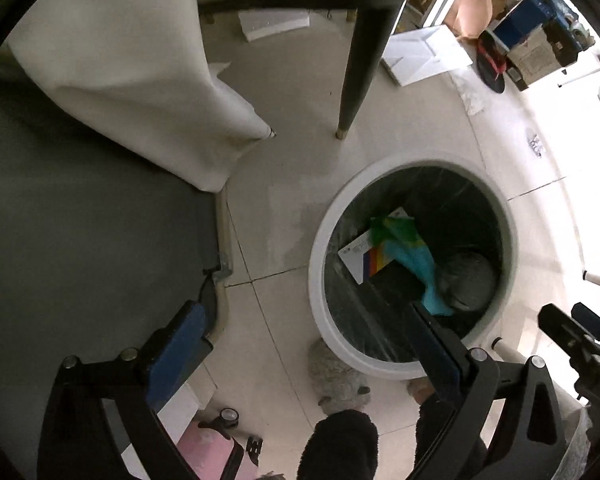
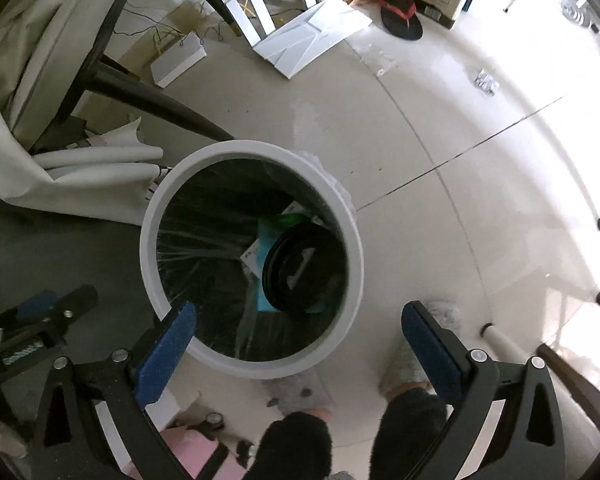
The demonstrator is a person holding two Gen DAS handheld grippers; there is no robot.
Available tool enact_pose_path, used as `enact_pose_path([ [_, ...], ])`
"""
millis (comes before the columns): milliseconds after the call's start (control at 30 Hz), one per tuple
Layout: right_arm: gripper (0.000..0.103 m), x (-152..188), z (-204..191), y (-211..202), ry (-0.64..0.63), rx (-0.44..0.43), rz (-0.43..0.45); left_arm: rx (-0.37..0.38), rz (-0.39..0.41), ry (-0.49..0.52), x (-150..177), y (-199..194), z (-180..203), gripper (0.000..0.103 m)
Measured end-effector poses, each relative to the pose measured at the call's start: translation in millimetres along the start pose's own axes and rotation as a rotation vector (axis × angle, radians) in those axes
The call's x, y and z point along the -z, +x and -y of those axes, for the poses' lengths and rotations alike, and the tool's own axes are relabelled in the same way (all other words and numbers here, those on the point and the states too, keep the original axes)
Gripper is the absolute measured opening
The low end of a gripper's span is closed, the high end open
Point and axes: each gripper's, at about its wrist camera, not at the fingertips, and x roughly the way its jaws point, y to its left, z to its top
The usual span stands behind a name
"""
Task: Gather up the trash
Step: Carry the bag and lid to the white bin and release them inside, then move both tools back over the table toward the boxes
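A white round bin (image 1: 318, 248) lined with clear plastic stands on the tiled floor. It holds a white card with coloured stripes (image 1: 360, 256), a green and cyan wrapper (image 1: 414, 258) and a grey crumpled lump (image 1: 470, 280). My left gripper (image 1: 308, 340) hangs open beside the bin's near left rim, with nothing between its fingers. In the right wrist view the bin (image 2: 148, 248) also shows a black round lid (image 2: 304, 270) on top of the trash. My right gripper (image 2: 298, 340) is open and empty over the bin's near rim. The left gripper (image 2: 40, 320) shows at the left edge.
A white cloth (image 1: 120, 60) hangs over a grey surface (image 1: 80, 220) left of the bin. A dark chair leg (image 1: 356, 60) stands behind it. White boards (image 2: 312, 36), a black slipper (image 2: 400, 16) and boxes lie farther back. A person's dark trouser legs (image 2: 292, 448) and a pink case (image 1: 216, 452) are near.
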Motion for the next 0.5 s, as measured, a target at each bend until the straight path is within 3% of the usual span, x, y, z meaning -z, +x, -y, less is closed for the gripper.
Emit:
enact_pose_path([
  [267,0.103,6,-16,-34,-0.051,0.119,0.007,-0.020,0.036,0.025,15,-50,8,0.101],
  [500,0.103,18,-25,-86,-0.063,0.148,0.025,-0.012,0.035,0.002,35,-98,5,0.101],
])
